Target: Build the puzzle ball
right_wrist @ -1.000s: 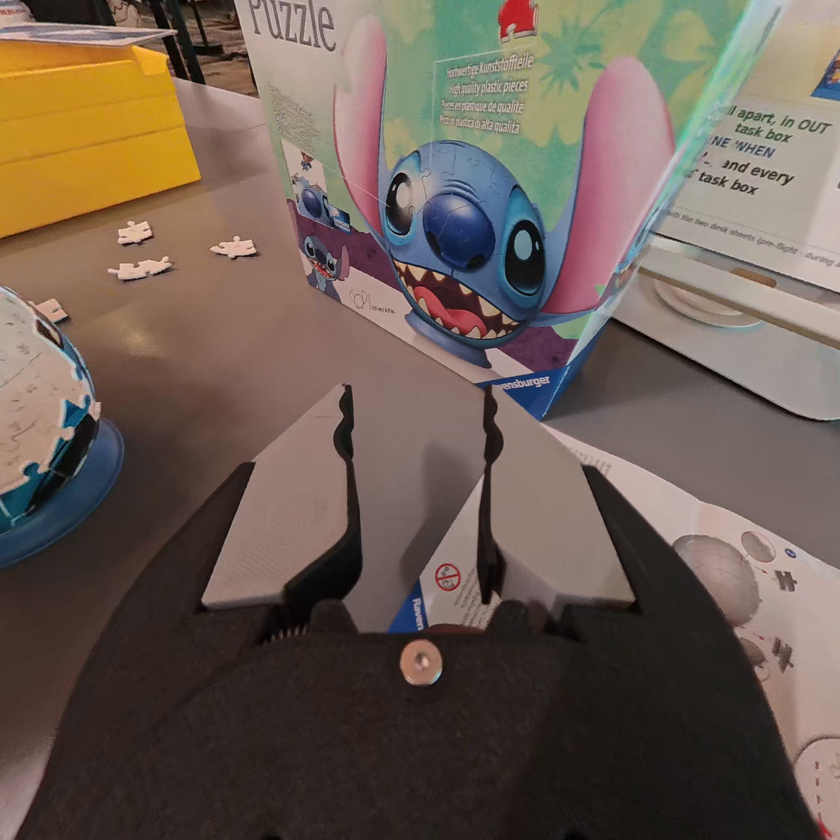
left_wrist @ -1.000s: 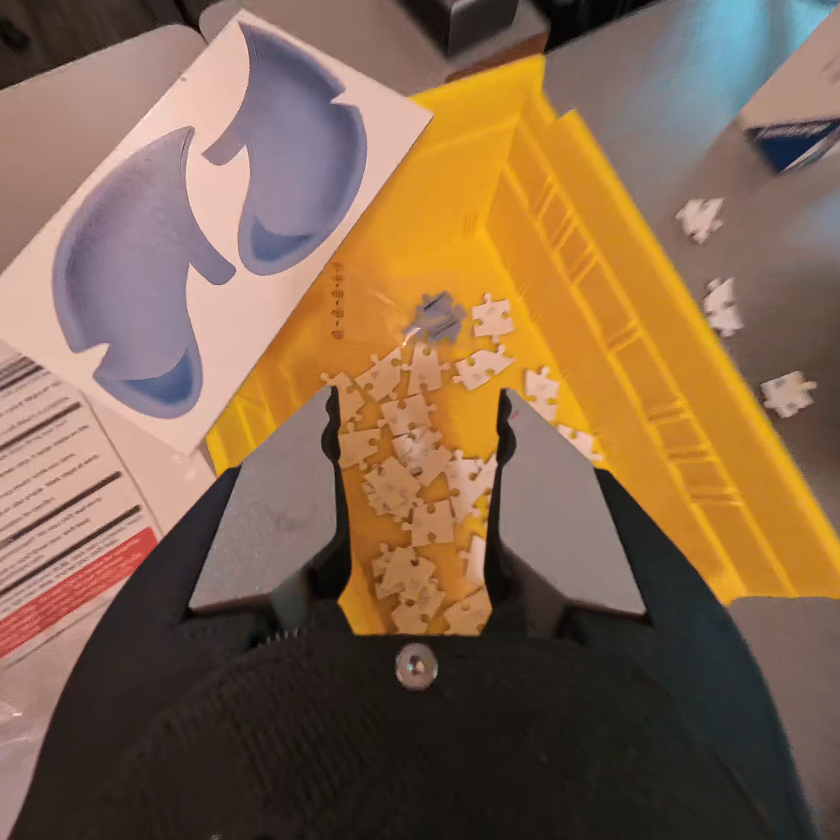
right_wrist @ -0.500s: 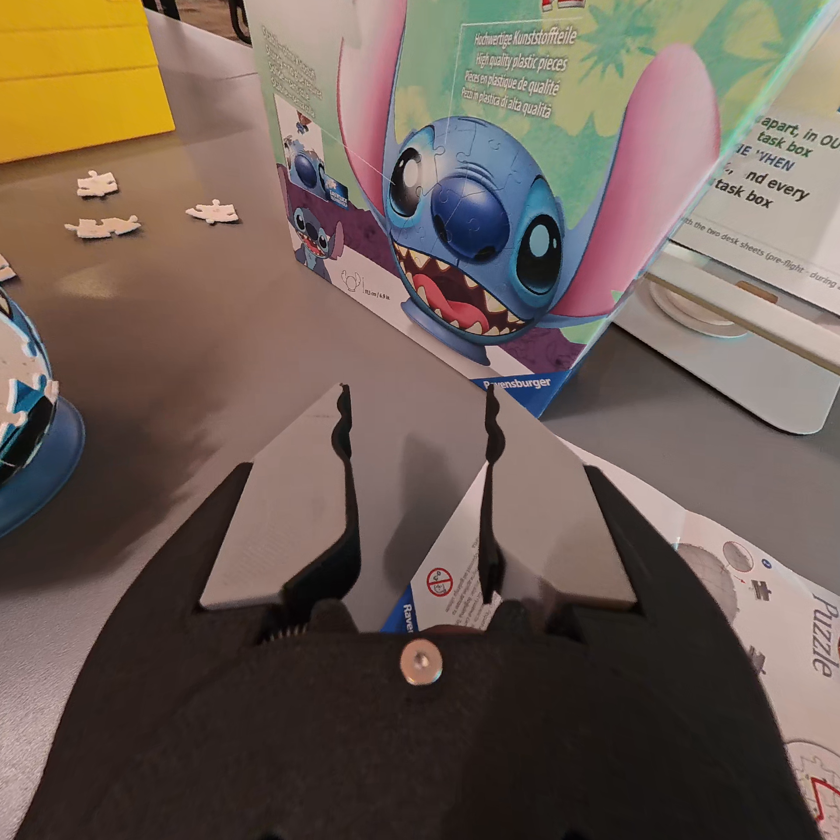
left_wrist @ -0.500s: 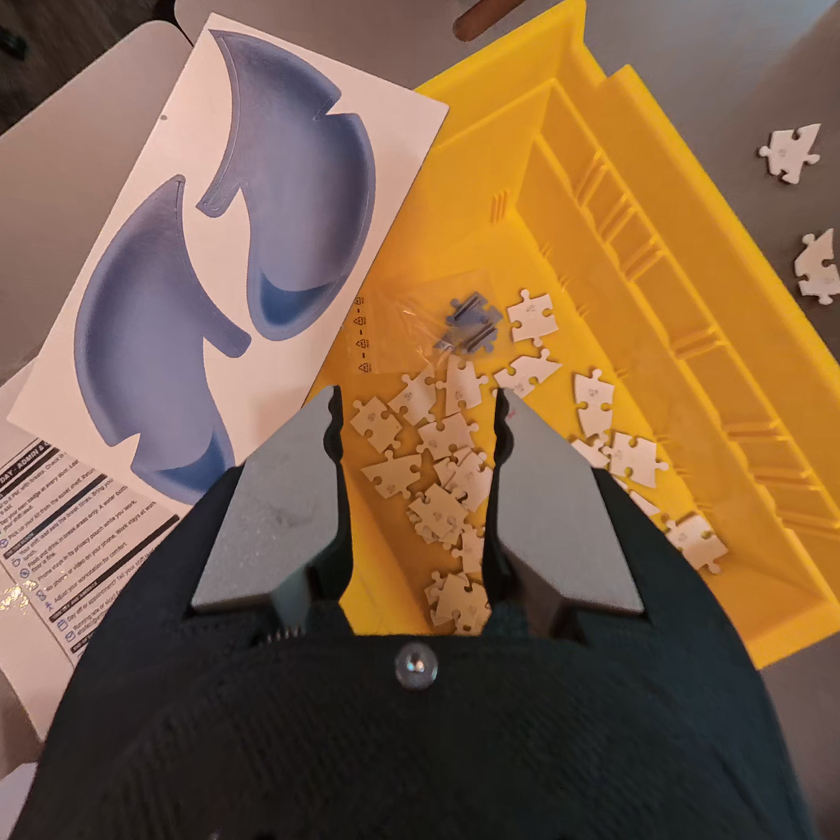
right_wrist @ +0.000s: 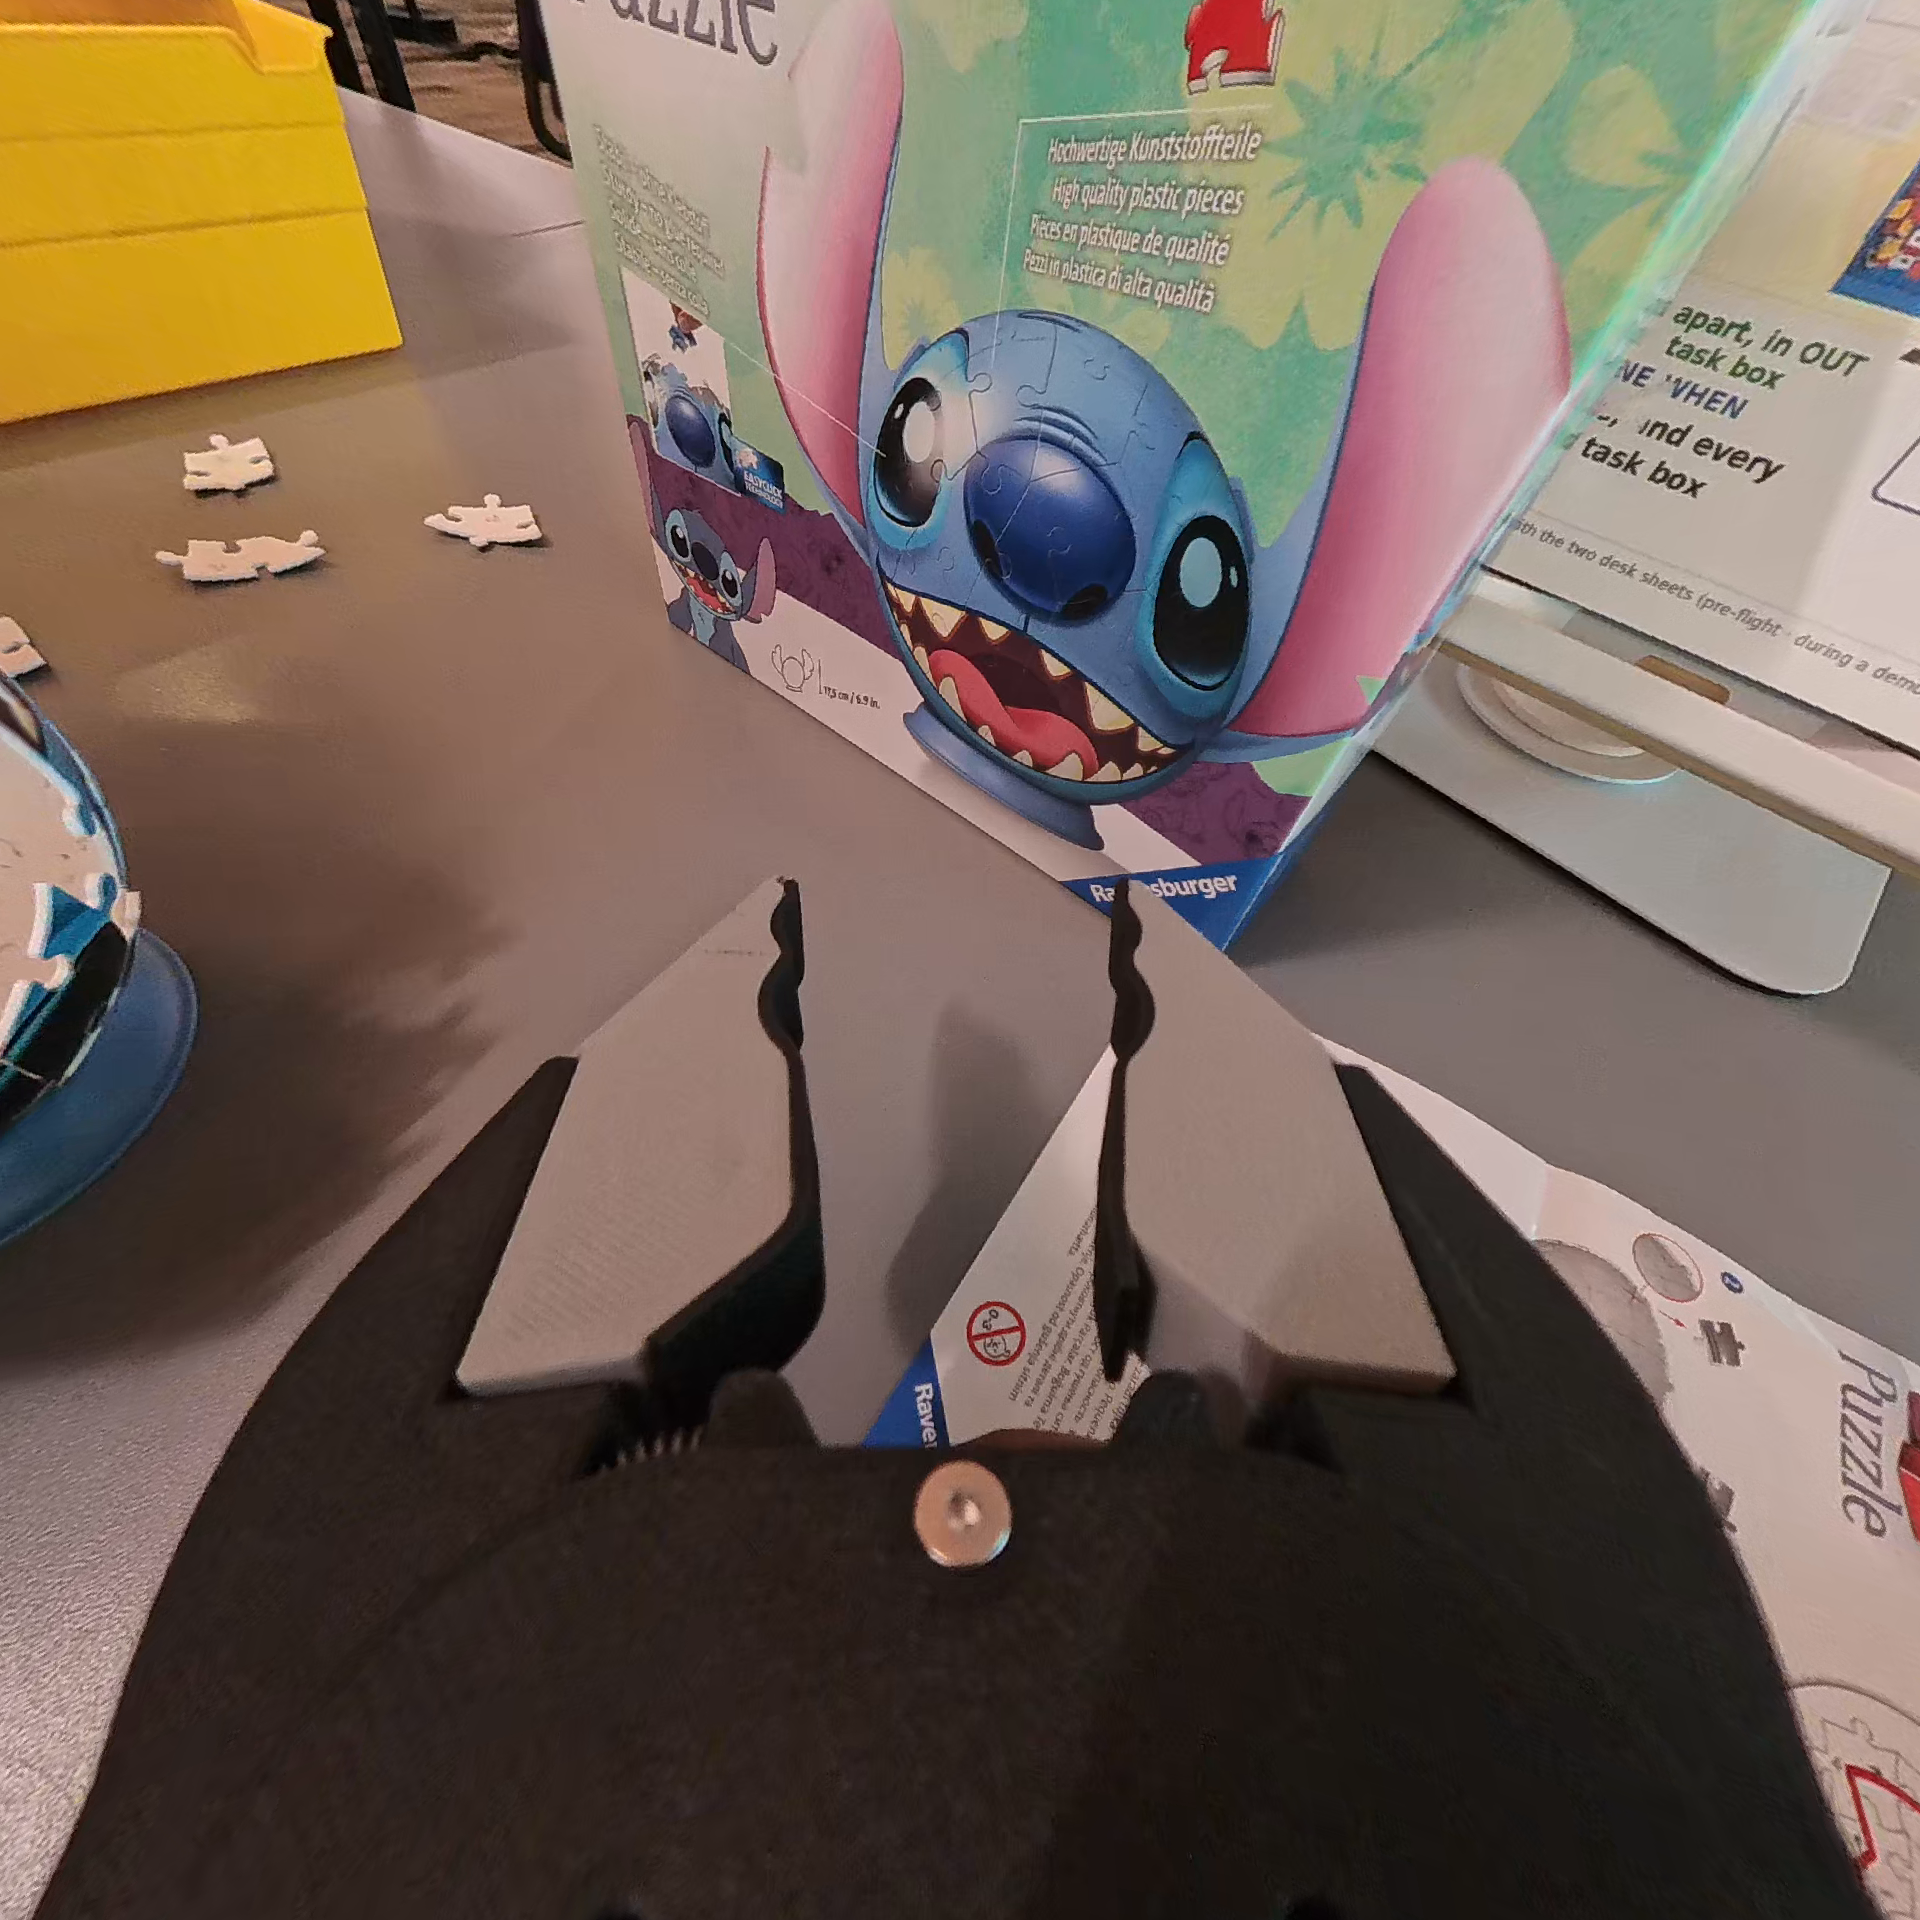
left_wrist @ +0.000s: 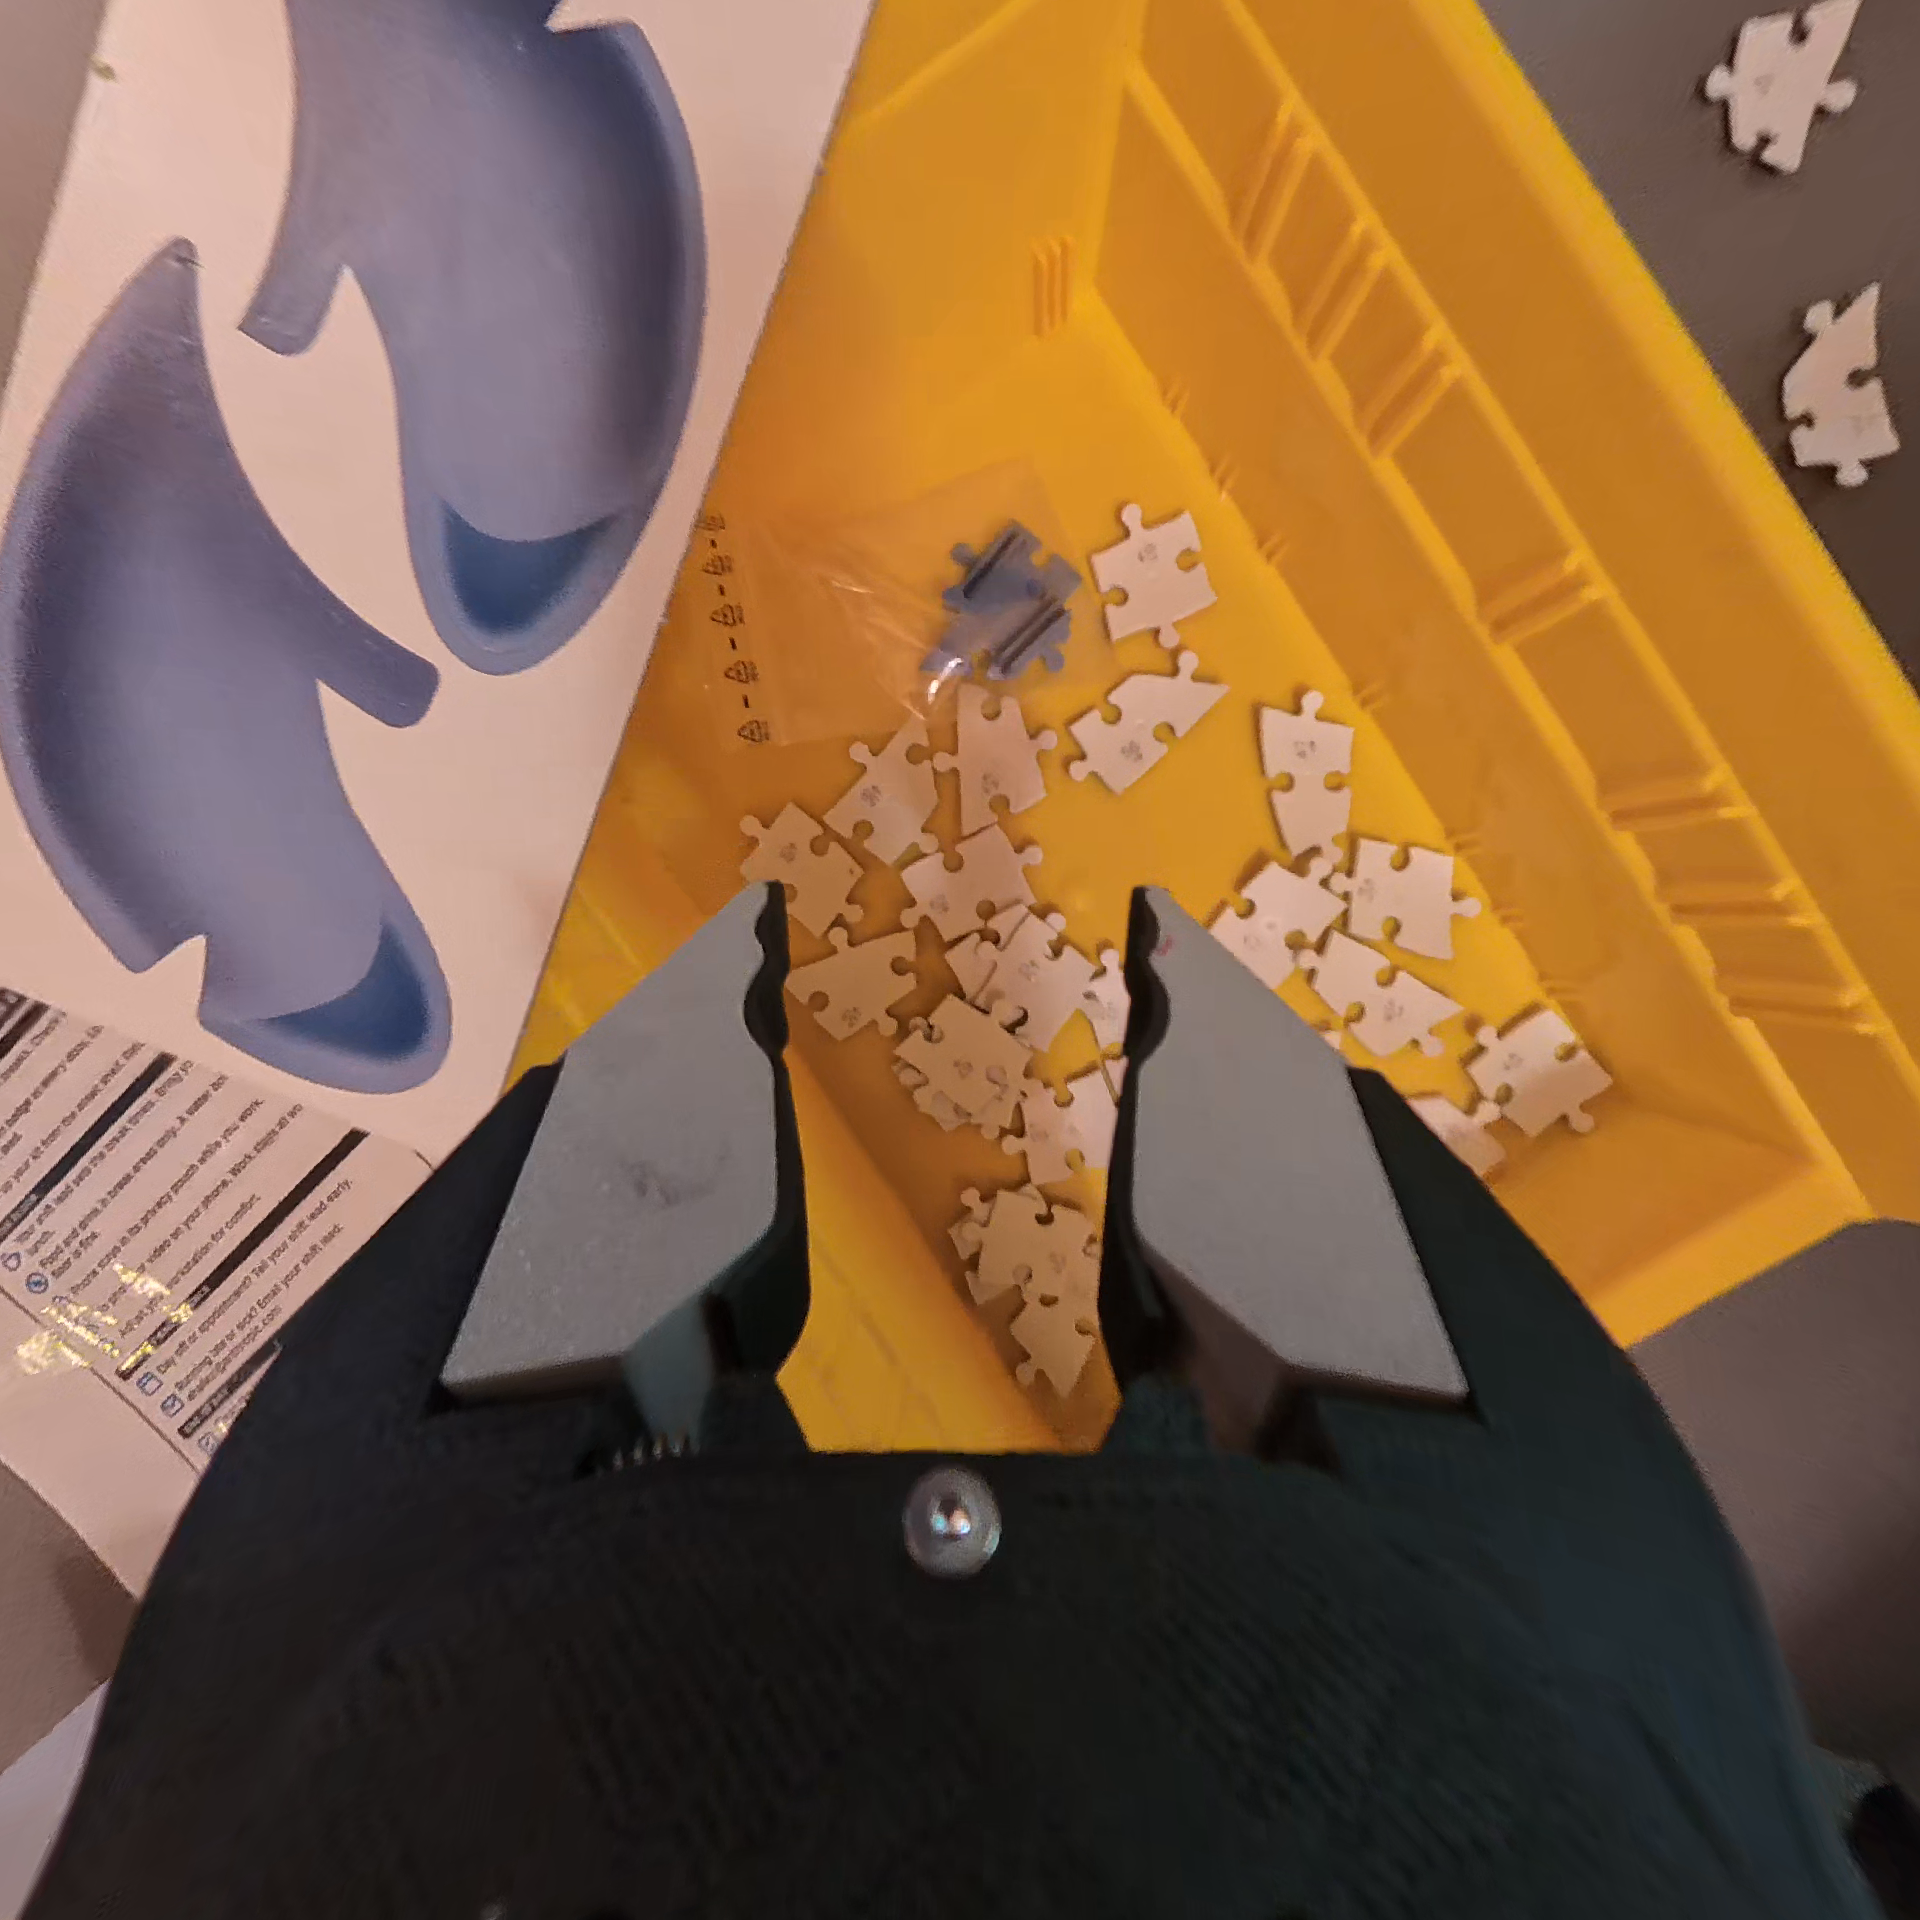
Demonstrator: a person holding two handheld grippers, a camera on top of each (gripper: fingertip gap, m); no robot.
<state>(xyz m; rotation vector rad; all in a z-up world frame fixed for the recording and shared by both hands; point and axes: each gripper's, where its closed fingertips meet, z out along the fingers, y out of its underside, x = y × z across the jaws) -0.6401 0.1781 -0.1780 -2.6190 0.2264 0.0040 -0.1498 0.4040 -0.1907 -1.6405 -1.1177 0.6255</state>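
My left gripper (left_wrist: pixel 954 920) is open and empty, hovering over a yellow bin (left_wrist: pixel 1351 436) that holds several white face-down puzzle pieces (left_wrist: pixel 997 997) and a small clear bag with blue pieces (left_wrist: pixel 1008 613). My right gripper (right_wrist: pixel 954 914) is open and empty above the grey table. The partly built puzzle ball (right_wrist: pixel 52 956) on its blue stand (right_wrist: pixel 114 1101) sits at the left edge of the right wrist view, apart from the gripper. Loose white pieces (right_wrist: pixel 244 556) lie on the table beyond it.
A white card with two blue ear shapes (left_wrist: pixel 312 468) lies left of the bin, over a printed sheet (left_wrist: pixel 156 1195). The puzzle box (right_wrist: pixel 1091 416) stands ahead of the right gripper. An instruction leaflet (right_wrist: pixel 1714 1351) lies under and right of it. Two loose pieces (left_wrist: pixel 1839 395) lie right of the bin. My right fingertips sit around 55 cm from my left ones.
My left gripper has moved in closer over the pieces in the bin. My right gripper shifted slightly, so the ball shows a little more at the left edge. Both stayed open.
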